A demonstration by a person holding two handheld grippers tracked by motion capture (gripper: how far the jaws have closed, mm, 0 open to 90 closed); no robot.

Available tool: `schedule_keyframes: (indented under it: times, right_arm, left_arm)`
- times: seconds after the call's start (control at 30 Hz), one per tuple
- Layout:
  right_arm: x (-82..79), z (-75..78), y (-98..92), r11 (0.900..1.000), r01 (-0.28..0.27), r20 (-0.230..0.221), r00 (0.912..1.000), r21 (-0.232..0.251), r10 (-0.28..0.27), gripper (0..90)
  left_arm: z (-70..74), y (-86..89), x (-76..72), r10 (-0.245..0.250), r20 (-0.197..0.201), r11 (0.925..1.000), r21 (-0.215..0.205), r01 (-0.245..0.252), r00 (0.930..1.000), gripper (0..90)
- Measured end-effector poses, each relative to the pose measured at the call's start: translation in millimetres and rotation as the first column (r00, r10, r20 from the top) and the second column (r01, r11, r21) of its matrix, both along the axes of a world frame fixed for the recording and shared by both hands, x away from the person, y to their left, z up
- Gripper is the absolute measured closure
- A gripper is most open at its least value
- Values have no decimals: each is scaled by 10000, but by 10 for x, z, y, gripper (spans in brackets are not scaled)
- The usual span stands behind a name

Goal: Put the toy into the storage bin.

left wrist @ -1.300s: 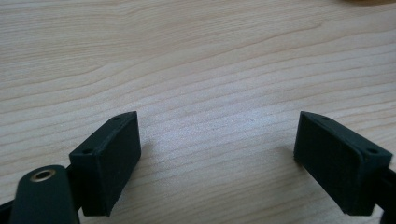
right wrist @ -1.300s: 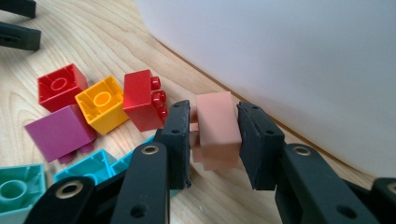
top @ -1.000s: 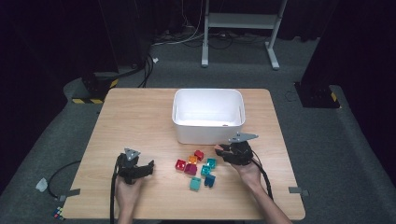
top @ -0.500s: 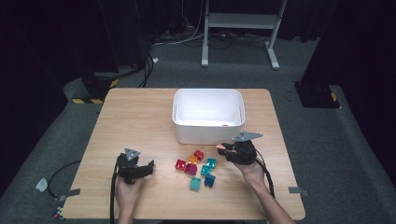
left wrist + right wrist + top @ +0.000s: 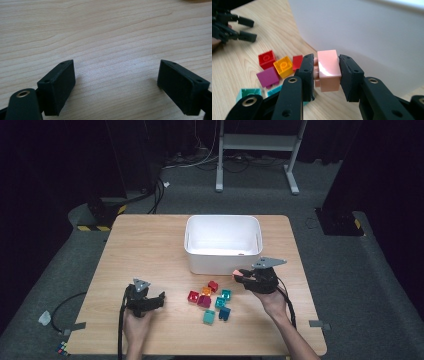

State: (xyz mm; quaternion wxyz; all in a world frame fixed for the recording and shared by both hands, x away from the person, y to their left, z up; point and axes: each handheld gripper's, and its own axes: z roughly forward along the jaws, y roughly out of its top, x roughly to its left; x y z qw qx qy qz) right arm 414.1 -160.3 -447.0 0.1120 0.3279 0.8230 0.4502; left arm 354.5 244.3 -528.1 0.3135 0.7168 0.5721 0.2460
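The right gripper (image 5: 326,72) clamped a pink brick (image 5: 328,70) beside the white bin (image 5: 223,242); the left gripper (image 5: 116,86) stood open, apparently resting on the table (image 5: 112,30).

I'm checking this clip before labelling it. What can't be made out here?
- Pink brick: its far side faces away, right gripper view; too small in the high view to count studs.
- White bin: the near wall hides the front of its floor, high view.
- Teal bricks: cut off by the right gripper.
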Motion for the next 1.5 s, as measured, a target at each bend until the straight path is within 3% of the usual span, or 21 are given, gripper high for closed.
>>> schedule_keyframes:
  times: [0.3,0.87,1.3,1.5]
  right_arm:
    - [-3,177,-15,9996,-134,108,9999,237,131,656]
    - [19,615,-142,9957,-115,729,9973,915,48,656]
    - [150,819,-214,9946,14,847,9964,1041,-103,657]
    - [211,938,-203,9968,16,1057,9943,803,-101,657]
  left_arm:
    - [0,0,0,0,2,10000,-1,0,10000,149]
    - [0,-1,0,-17,1,10000,-11,17,10000,149]
    - [0,-1,0,-14,3,10000,-12,14,10000,149]
    - [0,-1,0,-11,5,10000,-9,11,10000,149]
